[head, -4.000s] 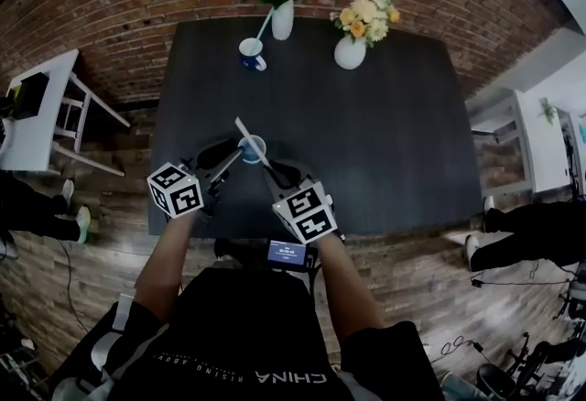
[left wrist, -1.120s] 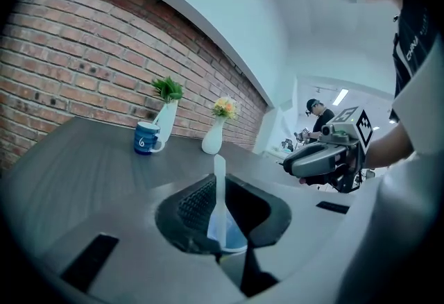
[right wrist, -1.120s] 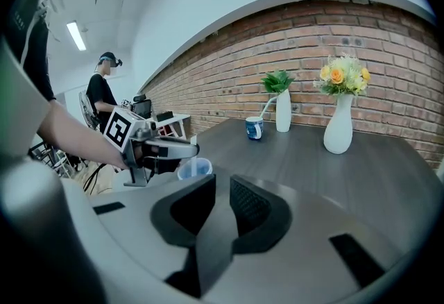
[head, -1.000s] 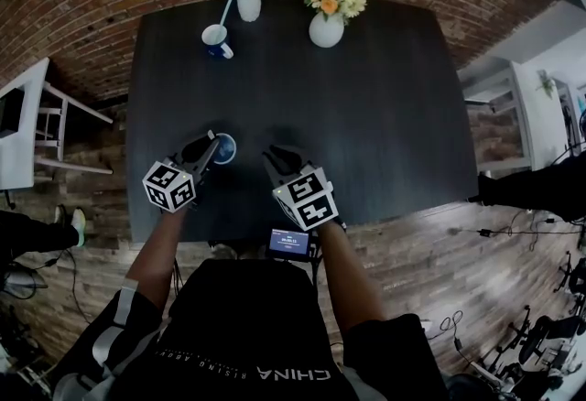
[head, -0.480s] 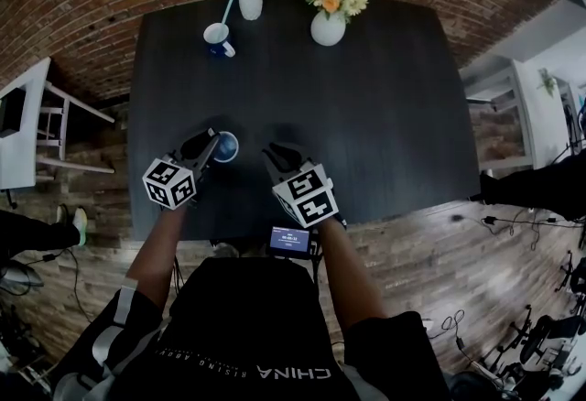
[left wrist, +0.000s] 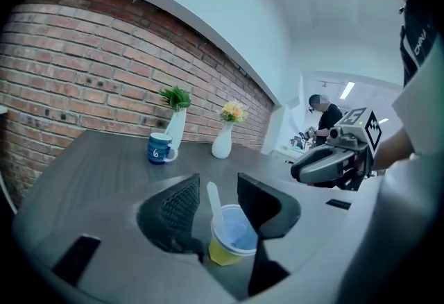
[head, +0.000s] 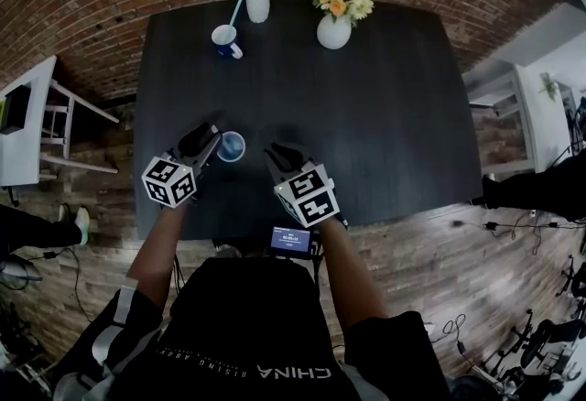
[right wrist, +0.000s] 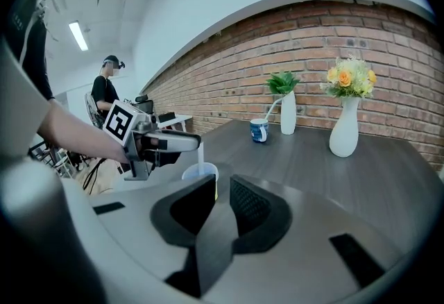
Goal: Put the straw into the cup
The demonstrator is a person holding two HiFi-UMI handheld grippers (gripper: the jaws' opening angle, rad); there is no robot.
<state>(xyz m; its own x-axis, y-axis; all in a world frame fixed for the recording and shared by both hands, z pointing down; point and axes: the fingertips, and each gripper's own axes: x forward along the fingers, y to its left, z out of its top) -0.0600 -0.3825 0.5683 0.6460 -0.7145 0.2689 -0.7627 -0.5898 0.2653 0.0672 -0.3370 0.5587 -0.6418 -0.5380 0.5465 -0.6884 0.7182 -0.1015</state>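
- Straw (left wrist: 213, 198) stands in the cup (left wrist: 232, 240), leaning on the rim with its top above the lip. I judge the insertion done.
- Cup sits upright on the dark surface (head: 385, 97), near the front edge and within easy reach of both hands.
- Left tool (left wrist: 216, 191): the jaws have just been opening and stand wide on either side of the cup, pads clear of its wall. That flanking position suits steadying, but the cup now stands unaided.
- Right tool (right wrist: 222, 186): near the cup and aimed at it, jaws a narrow gap apart, nothing between them.
- Blue mug (head: 224, 40) and two vases at the far edge stand well apart from the work.
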